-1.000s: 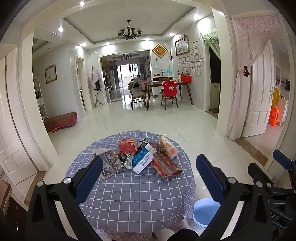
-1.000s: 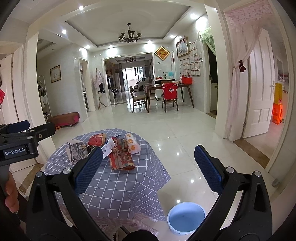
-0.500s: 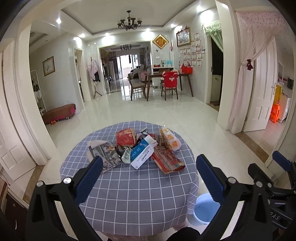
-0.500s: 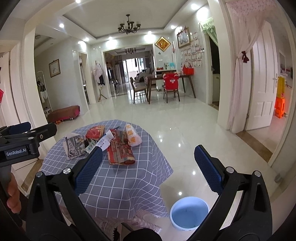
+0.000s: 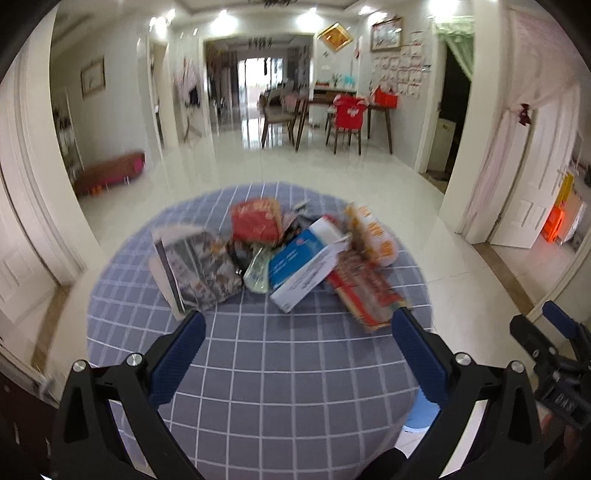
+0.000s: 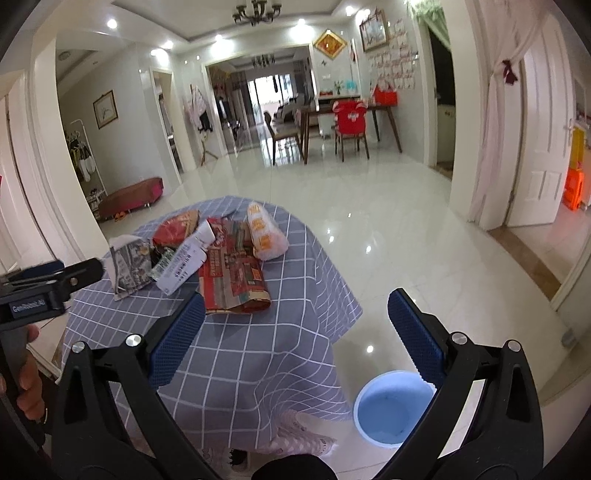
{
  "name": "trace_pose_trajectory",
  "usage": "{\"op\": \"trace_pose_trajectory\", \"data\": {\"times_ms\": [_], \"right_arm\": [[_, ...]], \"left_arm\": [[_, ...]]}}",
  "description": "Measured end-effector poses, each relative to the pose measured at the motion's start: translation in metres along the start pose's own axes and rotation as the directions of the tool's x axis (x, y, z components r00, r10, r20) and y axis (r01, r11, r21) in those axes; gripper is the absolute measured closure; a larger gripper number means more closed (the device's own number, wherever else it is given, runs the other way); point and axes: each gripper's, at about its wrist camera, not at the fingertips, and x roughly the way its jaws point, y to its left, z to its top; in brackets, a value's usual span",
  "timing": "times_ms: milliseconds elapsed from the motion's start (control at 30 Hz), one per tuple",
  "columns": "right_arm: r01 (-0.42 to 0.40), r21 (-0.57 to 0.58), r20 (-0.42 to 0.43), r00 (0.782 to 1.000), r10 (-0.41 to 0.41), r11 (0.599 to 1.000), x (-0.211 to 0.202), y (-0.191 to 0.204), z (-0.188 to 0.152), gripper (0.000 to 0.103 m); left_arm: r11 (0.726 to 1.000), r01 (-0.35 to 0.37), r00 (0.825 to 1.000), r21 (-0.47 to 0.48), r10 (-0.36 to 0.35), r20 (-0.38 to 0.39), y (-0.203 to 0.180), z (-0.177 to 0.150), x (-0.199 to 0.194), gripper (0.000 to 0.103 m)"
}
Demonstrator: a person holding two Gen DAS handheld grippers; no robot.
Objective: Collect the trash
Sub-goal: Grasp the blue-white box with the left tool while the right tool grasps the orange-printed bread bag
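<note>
Both tongs (image 5: 299,354) (image 6: 295,338) spread empty above wrappers (image 5: 291,254) on checked table (image 5: 280,387)

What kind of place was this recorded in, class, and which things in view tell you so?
Most likely a family home, in an open hall leading to a dining area. Signs: a dining table with chairs, a chandelier on the ceiling, framed pictures on the walls, and a round table under a checked cloth.

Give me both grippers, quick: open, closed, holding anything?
Left gripper: open, fingers spread wide, holding nothing, above the table.
Right gripper: open, holding nothing, off the table's edge, above the blue bin.
</note>
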Motion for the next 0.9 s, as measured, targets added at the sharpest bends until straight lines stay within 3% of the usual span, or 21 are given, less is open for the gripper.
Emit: {"op": "trace_pose_trajectory", "data": {"times_ms": [200, 300, 467, 600, 733, 900], "right_arm": [[-0.042, 0.029, -0.058, 0.997, 0.044, 0.999, 0.066, -0.006, 0.013, 0.006], [-0.050, 0.033, -0.066, 0.996, 0.052, 0.998, 0.097, -0.005, 0.024, 0.006], [-0.063, 0.041, -0.083, 0.994, 0.066, 0.997, 0.138, -0.005, 0.040, 0.006], [-0.083, 0.048, -0.092, 0.992, 0.087, 0.995, 0.165, -0.002, 0.048, 0.006], [-0.113, 0.060, -0.109, 0.987, 0.119, 0.992, 0.186, 0.003, 0.052, 0.006], [-0.132, 0.048, -0.131, 0.982, 0.137, 0.990, 0.215, 0.014, 0.058, 0.006]], "left_arm": [[0.997, 0.041, 0.997, -0.071, -0.046, -0.069, 0.038, 0.006, 0.052, 0.005], [0.998, 0.060, 0.995, -0.031, -0.062, -0.072, 0.037, 0.011, 0.072, 0.005], [0.988, 0.097, 0.994, 0.118, -0.091, -0.062, 0.011, 0.023, 0.102, 0.005], [0.969, 0.139, 0.987, 0.205, -0.118, -0.108, -0.009, 0.028, 0.135, 0.037], [0.958, 0.194, 0.972, 0.209, -0.160, -0.171, -0.012, 0.031, 0.165, 0.073], [0.960, 0.219, 0.972, 0.174, -0.200, -0.122, -0.003, 0.040, 0.164, 0.084]]}}
